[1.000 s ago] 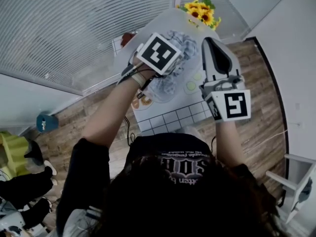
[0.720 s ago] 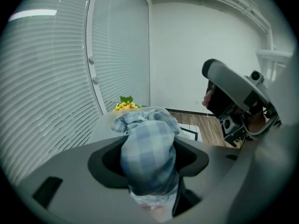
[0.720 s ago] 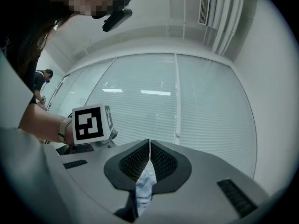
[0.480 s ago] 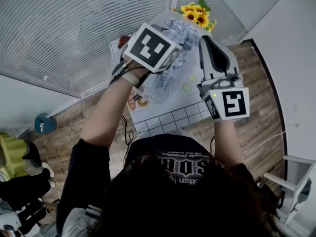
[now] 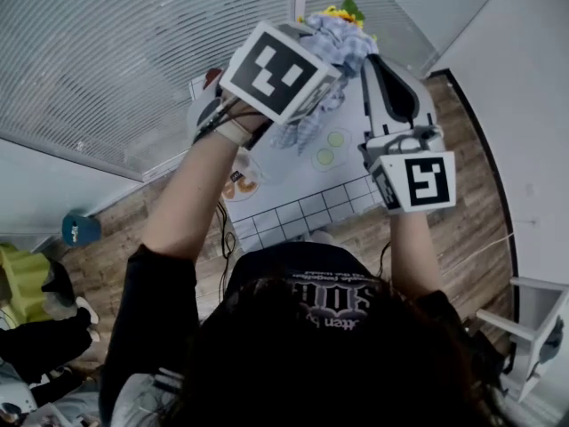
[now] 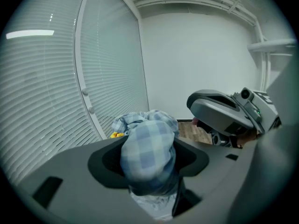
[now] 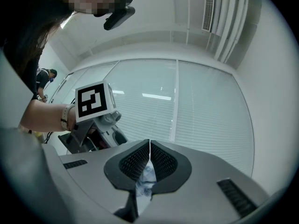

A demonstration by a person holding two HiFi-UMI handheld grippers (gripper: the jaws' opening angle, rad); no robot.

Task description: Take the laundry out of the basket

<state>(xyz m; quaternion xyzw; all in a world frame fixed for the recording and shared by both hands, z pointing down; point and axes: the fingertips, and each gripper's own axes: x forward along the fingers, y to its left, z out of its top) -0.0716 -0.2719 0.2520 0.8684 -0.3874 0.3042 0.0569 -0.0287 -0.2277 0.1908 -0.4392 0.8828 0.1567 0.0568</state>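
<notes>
Above the table (image 5: 298, 207), the blue checked cloth (image 5: 338, 41) sits bunched in the left gripper's (image 6: 148, 162) clamped jaws, the right gripper (image 7: 148, 164) just beside pinching its thin edge.

The laundry (image 6: 147, 146) sits between the left gripper's (image 6: 148, 162) jaws; seemingly its edge lies between the right gripper's (image 7: 149, 148) jaws.

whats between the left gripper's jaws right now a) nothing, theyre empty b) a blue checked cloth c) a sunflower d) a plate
b: in the left gripper view the left gripper is clamped on a bunched blue checked cloth that fills the gap between its jaws.
</notes>
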